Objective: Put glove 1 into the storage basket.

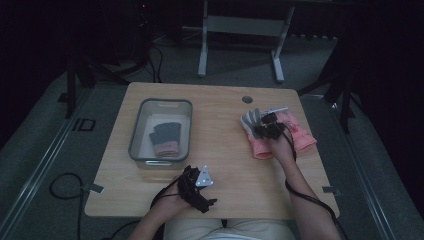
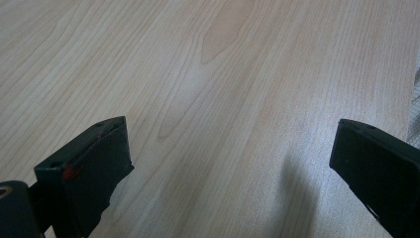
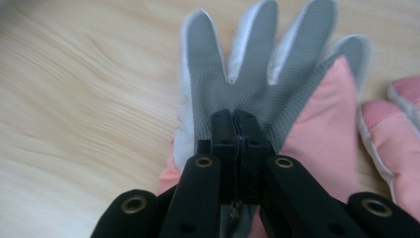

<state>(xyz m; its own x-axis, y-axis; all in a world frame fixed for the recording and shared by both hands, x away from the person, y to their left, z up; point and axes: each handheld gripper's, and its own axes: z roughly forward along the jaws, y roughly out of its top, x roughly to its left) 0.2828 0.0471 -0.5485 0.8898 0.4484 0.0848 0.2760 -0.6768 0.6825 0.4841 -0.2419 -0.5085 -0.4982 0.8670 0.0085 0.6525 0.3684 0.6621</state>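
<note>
One glove [image 1: 165, 138] already lies in the bin [image 1: 186, 107], left of centre. My right tongs [image 3: 236, 116] are pinched tight on the grey-palmed glove [image 3: 262, 69] right of centre; my left tongs [image 2: 230, 163] gape wide over bare worktop [image 2: 208, 74]. Pink gloves [image 1: 300, 132] remain.

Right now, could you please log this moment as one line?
right claw: shut on grey-palmed glove | left claw: open, idle | bin: holds gloves

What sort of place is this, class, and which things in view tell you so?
Probably a recording lab, not a home: a lone wooden table on grey carpet, cables trailing across the floor, a bare metal stand behind, and dark surroundings.
</note>
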